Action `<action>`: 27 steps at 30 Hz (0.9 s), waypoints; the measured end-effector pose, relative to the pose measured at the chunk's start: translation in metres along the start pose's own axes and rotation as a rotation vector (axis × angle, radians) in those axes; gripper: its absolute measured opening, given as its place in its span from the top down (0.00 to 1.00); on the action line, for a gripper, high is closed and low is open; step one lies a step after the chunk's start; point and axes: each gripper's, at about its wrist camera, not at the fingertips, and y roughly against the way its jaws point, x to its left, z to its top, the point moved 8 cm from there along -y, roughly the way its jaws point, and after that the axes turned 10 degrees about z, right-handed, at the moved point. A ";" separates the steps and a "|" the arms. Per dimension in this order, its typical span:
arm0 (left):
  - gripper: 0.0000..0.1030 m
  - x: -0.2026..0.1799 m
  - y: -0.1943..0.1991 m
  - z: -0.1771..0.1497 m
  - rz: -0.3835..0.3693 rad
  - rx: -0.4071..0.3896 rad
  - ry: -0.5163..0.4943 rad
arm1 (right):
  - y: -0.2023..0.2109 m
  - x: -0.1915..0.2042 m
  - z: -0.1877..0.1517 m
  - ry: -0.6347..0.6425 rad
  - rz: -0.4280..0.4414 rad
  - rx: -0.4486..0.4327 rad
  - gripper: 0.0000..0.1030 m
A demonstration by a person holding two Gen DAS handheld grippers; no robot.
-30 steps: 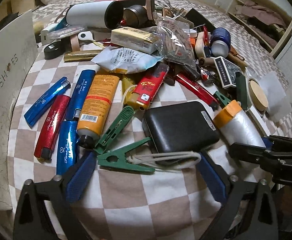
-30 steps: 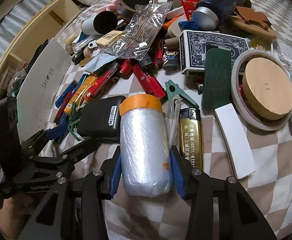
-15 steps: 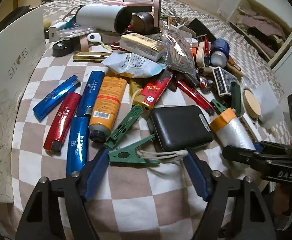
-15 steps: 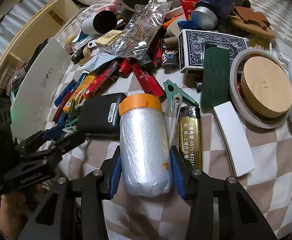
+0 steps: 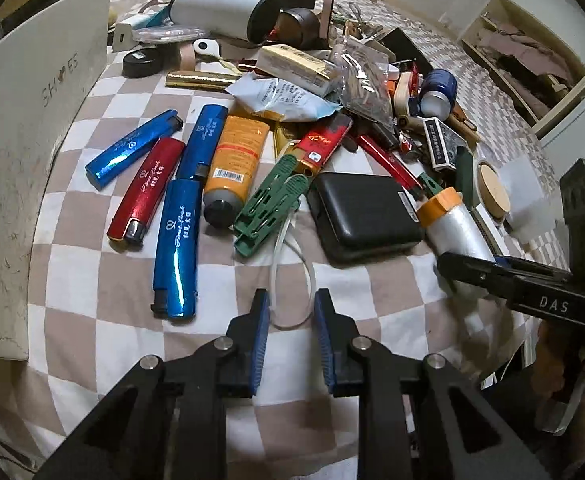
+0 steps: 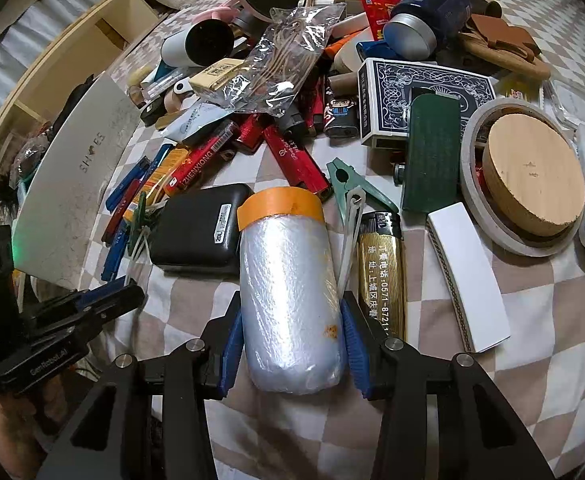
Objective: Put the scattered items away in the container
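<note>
Right wrist: right tool (image 6: 288, 340) grips film roll (image 6: 288, 300); left tool (image 5: 290, 320) closing.

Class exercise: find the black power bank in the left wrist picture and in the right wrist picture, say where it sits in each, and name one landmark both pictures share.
Left wrist: the black power bank lies right of centre, beyond the closing left gripper.
Right wrist: it lies left of centre.
Shared landmark: the orange-capped plastic roll lies right beside the power bank in both pictures.
</note>
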 end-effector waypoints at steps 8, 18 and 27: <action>0.78 0.003 0.001 0.002 0.005 -0.005 -0.010 | -0.001 0.001 0.000 0.006 -0.013 0.001 0.56; 0.83 -0.003 0.014 0.004 -0.043 -0.018 -0.014 | -0.001 0.001 0.001 0.004 -0.006 -0.002 0.56; 0.96 -0.007 0.024 0.008 -0.057 -0.050 -0.025 | -0.002 0.002 0.001 0.003 -0.002 -0.006 0.56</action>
